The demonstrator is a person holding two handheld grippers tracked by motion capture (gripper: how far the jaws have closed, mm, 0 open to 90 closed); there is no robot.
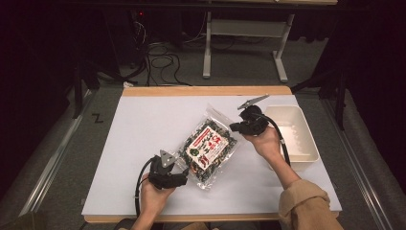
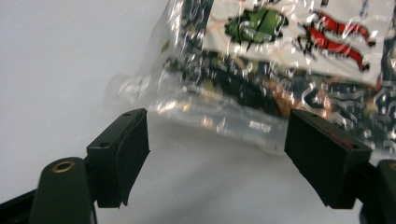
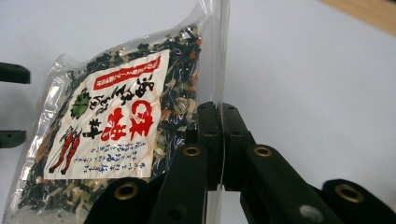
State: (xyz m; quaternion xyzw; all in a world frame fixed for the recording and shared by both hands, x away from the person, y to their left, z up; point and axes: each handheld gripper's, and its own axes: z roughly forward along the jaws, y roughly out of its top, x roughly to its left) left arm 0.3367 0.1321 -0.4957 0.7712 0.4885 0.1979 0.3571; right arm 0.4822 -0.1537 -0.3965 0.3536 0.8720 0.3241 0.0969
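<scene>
Right claw (image 3: 219, 140) clamped on snack bag (image 3: 116, 135) edge | left claw (image 2: 217, 149) wide open, bag just ahead

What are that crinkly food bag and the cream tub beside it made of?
The bag looks like thin, clear, glossy plastic film: it wrinkles, glints, and shows dried flakes behind a printed paper-like label. The tub looks like smooth, matte, cream moulded plastic, judging by its rounded rim; that's a guess.

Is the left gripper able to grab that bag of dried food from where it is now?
Probably yes. The left gripper is open, the bag's clear edge lies just ahead of its jaws, nothing between. The right gripper already pinches the other edge.
</scene>
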